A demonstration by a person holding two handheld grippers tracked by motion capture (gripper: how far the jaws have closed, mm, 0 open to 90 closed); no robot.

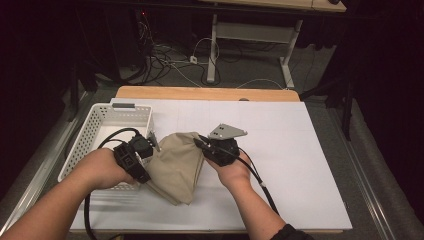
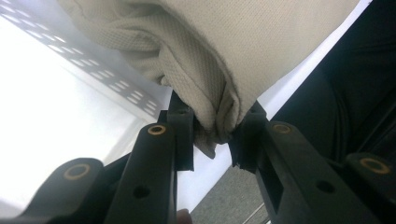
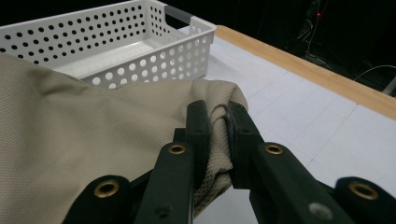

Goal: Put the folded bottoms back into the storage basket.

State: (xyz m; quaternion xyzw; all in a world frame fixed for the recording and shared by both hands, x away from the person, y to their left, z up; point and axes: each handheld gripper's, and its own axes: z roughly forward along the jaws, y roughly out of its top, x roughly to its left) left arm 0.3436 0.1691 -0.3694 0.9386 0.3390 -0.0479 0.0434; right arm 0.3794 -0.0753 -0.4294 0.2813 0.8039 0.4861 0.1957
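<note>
A beige cloth (image 1: 175,167) lies bunched on the white desk (image 1: 300,165), just right of the white basket (image 1: 107,116), and both claws grip it. The left claw (image 1: 152,142) pinches the cloth's left edge, close against the basket's right wall; in the left gripper view its two black jaws stand narrow, with a gathered fold of the cloth (image 2: 219,60) squeezed between them and the basket's perforated wall (image 2: 112,88) running behind. The right claw (image 1: 200,142) grips the cloth's top right corner, on the side away from the basket; in the right gripper view its jaws are closed to a narrow gap around a rolled edge of the cloth (image 3: 93,154), which spreads to the left of the jaws toward the basket (image 3: 116,42). In the high view the cloth hangs between the two claws as a rough triangle, its upper edge stretched from one claw to the other and its lower point resting on the desk, toward the person and to the right of the basket's near corner. The left hand (image 1: 100,167) lies over the basket's near right corner, while the right hand (image 1: 235,172) sits right of the cloth, well apart from the basket. The basket looks empty inside.
</note>
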